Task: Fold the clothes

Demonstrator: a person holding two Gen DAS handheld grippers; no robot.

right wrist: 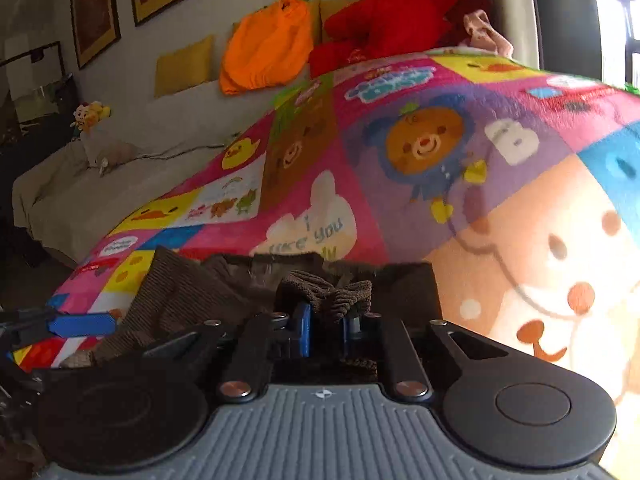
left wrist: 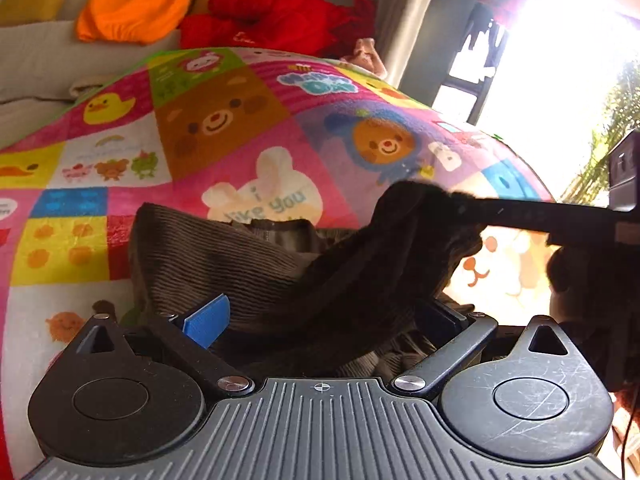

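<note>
A brown corduroy garment (left wrist: 208, 256) lies crumpled on a colourful patchwork blanket (left wrist: 240, 128). My left gripper (left wrist: 324, 318) stands wide open just over it. Its blue pad (left wrist: 206, 320) is at the cloth's left part, and fabric lies loose between the jaws. My right gripper (right wrist: 324, 320) is shut on a bunched fold of the garment (right wrist: 180, 292). In the left wrist view the right gripper (left wrist: 440, 200) comes in from the right as a dark bar, lifting one corner of the cloth off the blanket. One blue finger of the left gripper (right wrist: 80, 325) shows at the left edge of the right wrist view.
An orange plush (left wrist: 136, 4) and a red plush (left wrist: 272, 20) lie at the head of the bed with yellow cushions (right wrist: 184, 64). A beige sheet (right wrist: 80, 192) runs along the blanket's left side. A bright window (left wrist: 560, 60) glares at the right.
</note>
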